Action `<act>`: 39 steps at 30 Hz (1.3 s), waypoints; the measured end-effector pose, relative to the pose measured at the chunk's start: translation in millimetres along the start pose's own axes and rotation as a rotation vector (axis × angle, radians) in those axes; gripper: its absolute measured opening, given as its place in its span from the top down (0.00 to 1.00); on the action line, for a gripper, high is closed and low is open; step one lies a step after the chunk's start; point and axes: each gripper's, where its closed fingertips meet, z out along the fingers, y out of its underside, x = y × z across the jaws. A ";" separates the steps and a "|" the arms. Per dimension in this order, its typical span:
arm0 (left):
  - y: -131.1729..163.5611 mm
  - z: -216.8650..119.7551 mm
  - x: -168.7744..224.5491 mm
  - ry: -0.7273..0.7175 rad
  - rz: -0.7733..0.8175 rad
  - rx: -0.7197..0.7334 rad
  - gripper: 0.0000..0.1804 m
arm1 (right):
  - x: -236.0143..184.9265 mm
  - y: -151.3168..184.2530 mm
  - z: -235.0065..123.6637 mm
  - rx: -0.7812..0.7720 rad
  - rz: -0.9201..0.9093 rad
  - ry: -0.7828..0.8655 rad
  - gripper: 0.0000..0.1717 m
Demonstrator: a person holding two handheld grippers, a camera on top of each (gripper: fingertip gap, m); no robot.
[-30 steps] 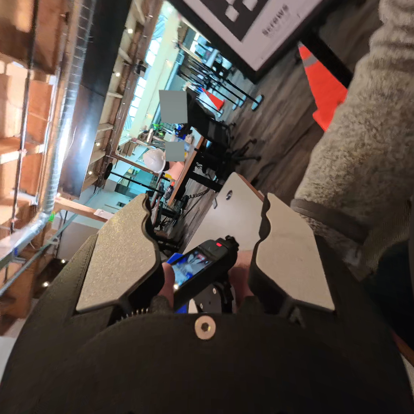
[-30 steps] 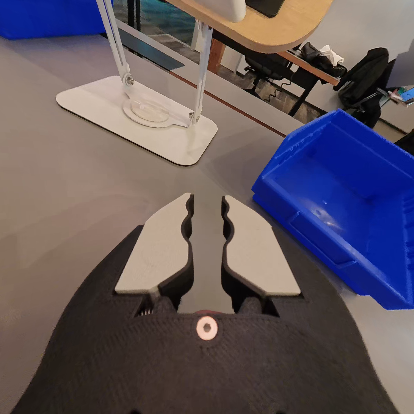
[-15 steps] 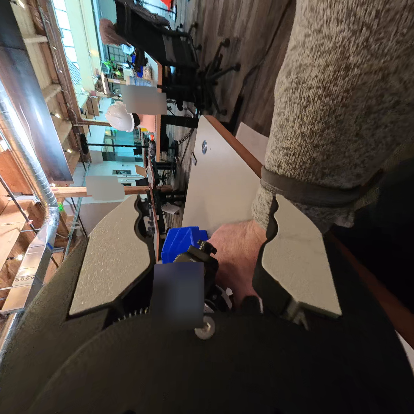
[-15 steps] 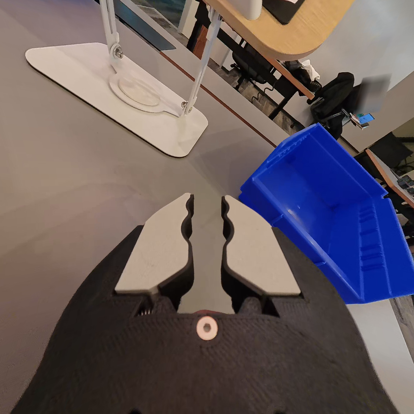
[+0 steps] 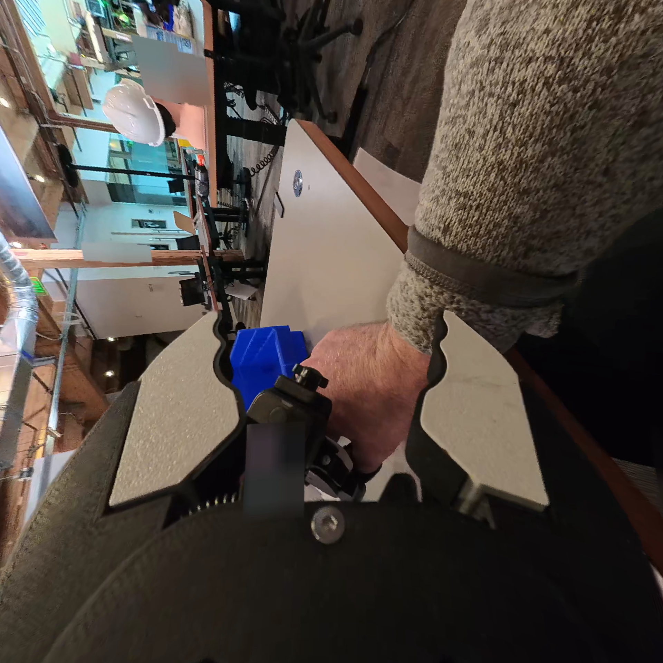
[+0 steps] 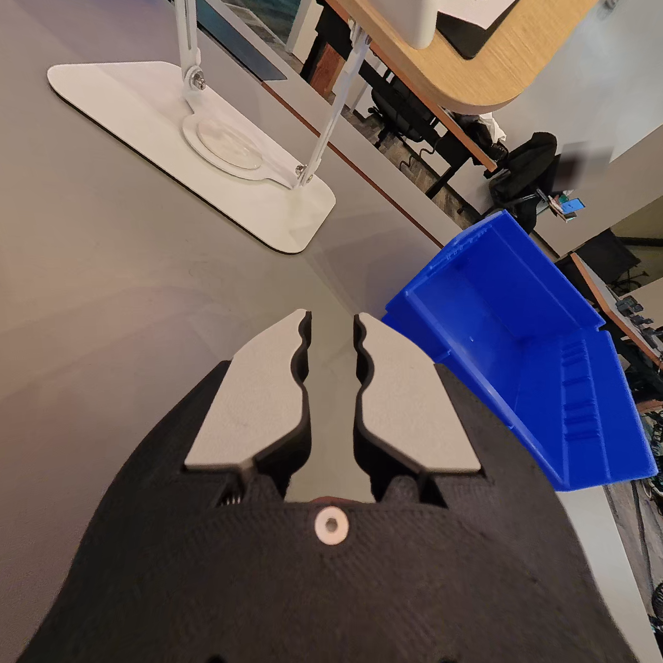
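Note:
My left gripper [image 5: 328, 315] is wide open and holds nothing; its view is rolled on its side. Farther off between its fingers I see a person's hand [image 5: 369, 376] in a grey knit sleeve [image 5: 538, 143], gripping the black body of the other gripper [image 5: 290, 405]. A blue bin [image 5: 265, 355] shows just behind it on the grey table [image 5: 323, 233]. My right gripper [image 6: 332, 315] hovers over the grey table [image 6: 107, 287] with its fingers a little apart and nothing between them. The empty blue bin [image 6: 520, 341] stands close to the right of its fingertips, apart from them.
A white stand base [image 6: 143, 118] with two thin legs lies on the table at the far left. A wooden desk top [image 6: 466, 61] hangs above beyond the table's edge. Office chairs [image 5: 287, 36], desks and a white hard hat [image 5: 132, 111] are in the room behind. My right fingertips sit around 25 cm from my left ones.
My left gripper has opened a little wider and swung, bringing the hand and the blue bin between its fingers. My right gripper has turned slightly; its gap is unchanged.

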 end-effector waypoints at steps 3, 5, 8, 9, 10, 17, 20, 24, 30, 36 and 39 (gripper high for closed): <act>2.2 1.6 -0.1 0.009 -0.026 -0.014 0.40 | -1.0 2.2 1.3 -0.011 0.003 -0.006 0.86; 1.8 1.8 0.6 0.016 -0.017 -0.011 0.40 | -1.8 2.0 1.5 -0.009 0.007 -0.011 0.87; 0.2 0.8 -0.2 0.007 -0.006 0.001 0.40 | -0.7 1.0 0.4 -0.002 0.011 -0.007 0.86; -0.5 -0.1 -1.8 -0.004 -0.004 0.007 0.39 | -0.4 1.1 0.3 0.000 0.018 -0.010 0.86; -2.2 -1.9 -3.1 -0.018 0.015 0.018 0.39 | 0.5 1.5 0.1 0.001 0.025 -0.010 0.86; -5.6 -12.1 -11.0 -0.035 -0.002 0.066 0.41 | 3.1 2.8 -0.8 0.005 0.047 -0.013 0.85; -6.8 -14.9 -9.3 -0.033 0.011 0.080 0.42 | 4.2 3.2 -1.1 0.007 0.056 -0.013 0.84; -8.4 -26.3 -14.1 -0.095 0.011 0.125 0.51 | 8.3 4.1 -1.8 0.013 0.090 -0.012 0.83; 21.1 -53.9 -33.1 -0.208 -0.146 0.172 0.58 | 14.1 3.3 -5.0 0.047 0.179 -0.036 0.81; 86.1 -75.3 -38.9 -0.334 -0.363 0.166 0.63 | 23.3 -9.1 -8.5 0.126 0.322 -0.060 0.82; 127.7 -68.5 -33.7 -0.357 -0.453 0.118 0.66 | 26.4 -17.4 -9.1 0.166 0.375 -0.069 0.84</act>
